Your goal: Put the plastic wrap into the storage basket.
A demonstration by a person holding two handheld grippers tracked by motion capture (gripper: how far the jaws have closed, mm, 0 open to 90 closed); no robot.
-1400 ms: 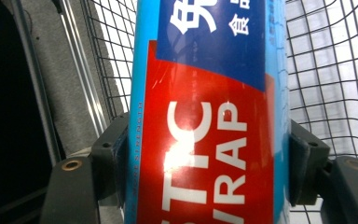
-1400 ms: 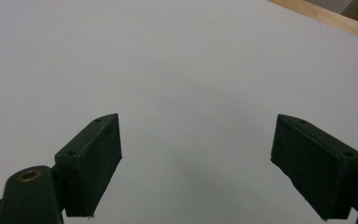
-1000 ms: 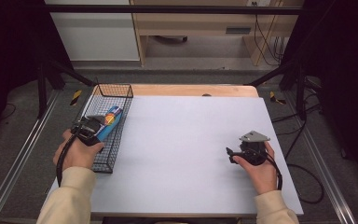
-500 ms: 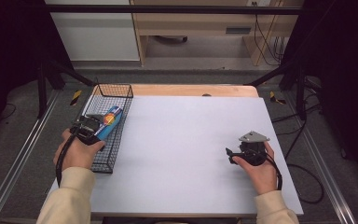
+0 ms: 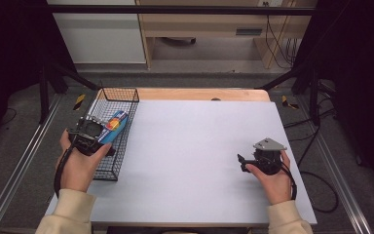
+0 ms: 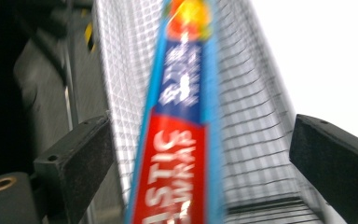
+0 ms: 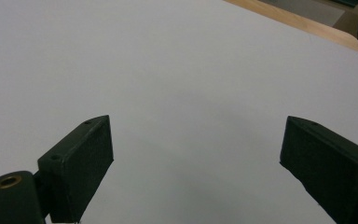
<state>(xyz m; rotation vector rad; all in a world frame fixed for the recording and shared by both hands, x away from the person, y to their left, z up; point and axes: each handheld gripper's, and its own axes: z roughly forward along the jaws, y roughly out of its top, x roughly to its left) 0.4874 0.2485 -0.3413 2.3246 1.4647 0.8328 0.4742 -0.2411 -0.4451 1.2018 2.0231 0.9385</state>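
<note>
Between the wide-open jaws of the left gripper (image 6: 200, 172), which have just been opening, lies the box (image 6: 182, 135), untouched, inside the basket (image 6: 261, 116). Right gripper (image 7: 196, 163) jaws have also opened, holding nothing.

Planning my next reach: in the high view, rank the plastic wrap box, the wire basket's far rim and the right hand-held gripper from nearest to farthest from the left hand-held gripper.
1. Plastic wrap box: in the basket, directly beyond the left hand-held gripper.
2. Wire basket's far rim: farther back, at the table's left edge.
3. Right hand-held gripper: across the table, right side.
</note>
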